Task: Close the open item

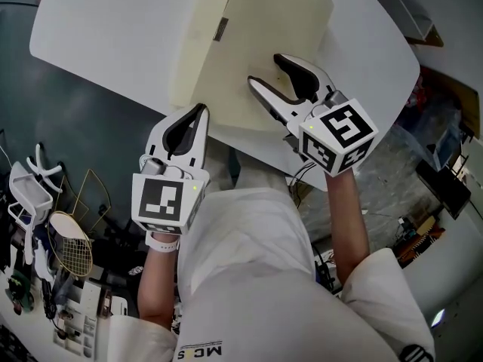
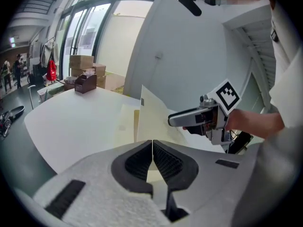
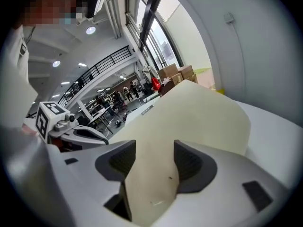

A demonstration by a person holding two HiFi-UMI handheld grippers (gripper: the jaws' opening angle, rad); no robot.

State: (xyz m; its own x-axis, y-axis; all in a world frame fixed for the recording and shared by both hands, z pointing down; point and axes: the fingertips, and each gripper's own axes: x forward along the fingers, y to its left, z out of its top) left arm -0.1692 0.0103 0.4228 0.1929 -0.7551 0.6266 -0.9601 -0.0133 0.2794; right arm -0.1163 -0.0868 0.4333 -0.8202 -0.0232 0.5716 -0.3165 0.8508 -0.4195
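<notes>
A cream folder lies open on the white table. Its lower leaf rests flat and its cover is raised at a slant. My right gripper is open at the cover's near edge. In the right gripper view the cream cover runs between the two spread jaws of that gripper, and the pads do not press on it. My left gripper is shut and empty, its tips at the table's front edge just left of the folder. Its jaws meet in the left gripper view.
Left of the table, on the dark floor, lie a racket and white plastic items. Cables and clutter fill the floor at the right. Cardboard boxes and a brown organiser stand beyond the table's far end.
</notes>
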